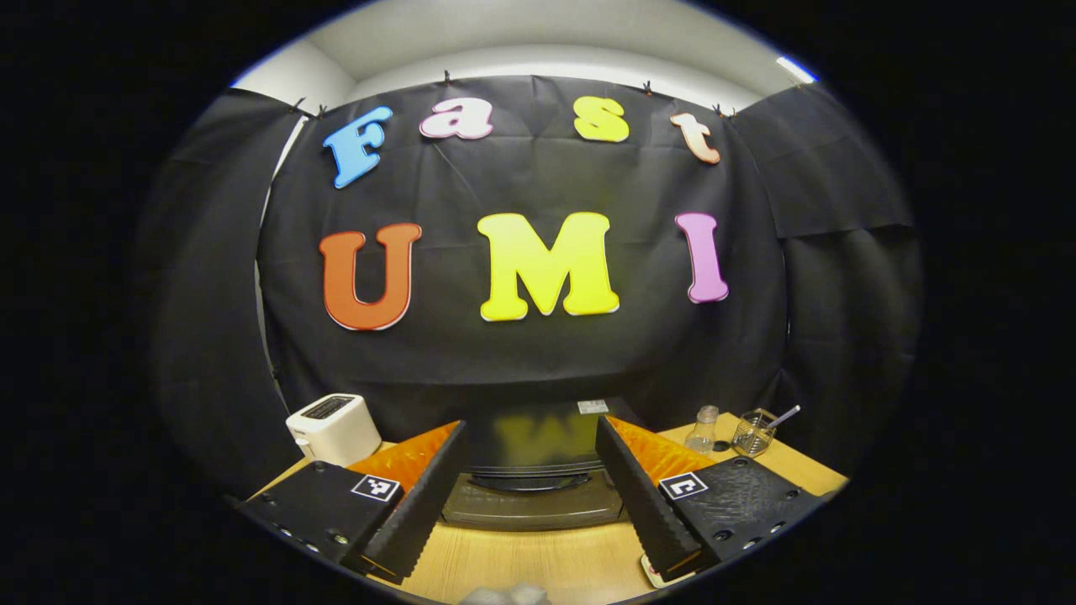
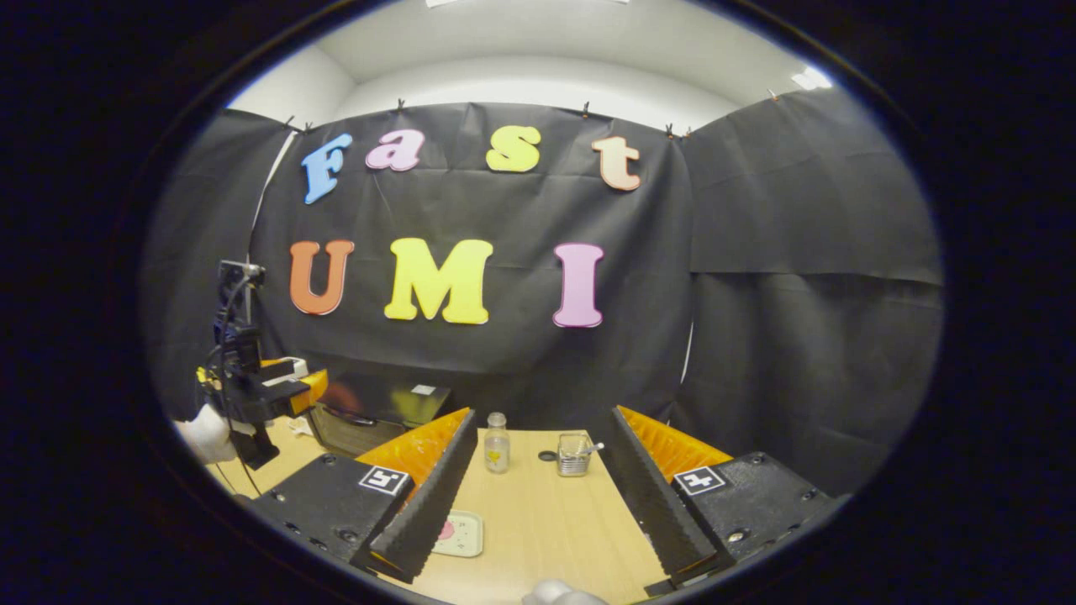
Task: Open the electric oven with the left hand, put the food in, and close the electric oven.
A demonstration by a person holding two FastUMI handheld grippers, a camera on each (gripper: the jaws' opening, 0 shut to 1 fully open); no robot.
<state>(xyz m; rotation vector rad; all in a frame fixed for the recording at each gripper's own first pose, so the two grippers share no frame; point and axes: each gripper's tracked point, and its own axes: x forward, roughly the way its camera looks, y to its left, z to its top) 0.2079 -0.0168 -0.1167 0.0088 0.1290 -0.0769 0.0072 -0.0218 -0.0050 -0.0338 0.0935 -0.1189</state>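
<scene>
The black electric oven (image 1: 538, 496) stands on the wooden table straight ahead of my left gripper (image 1: 530, 427), its door shut and a dark handle across the front. My left gripper is open, with the oven framed between its fingers and some distance off. In the right gripper view the oven (image 2: 378, 402) stands at the left, with the left gripper (image 2: 294, 388) hovering before it in a white-gloved hand (image 2: 206, 435). My right gripper (image 2: 545, 416) is open over the table. A small pale tray (image 2: 464, 534) with a pink piece of food lies by its left finger.
A white toaster (image 1: 334, 427) stands left of the oven. A small clear bottle (image 2: 497, 443) and a glass cup with a spoon (image 2: 574, 454) stand at the back of the table (image 2: 546, 521), right of the oven. Black cloth walls close in behind.
</scene>
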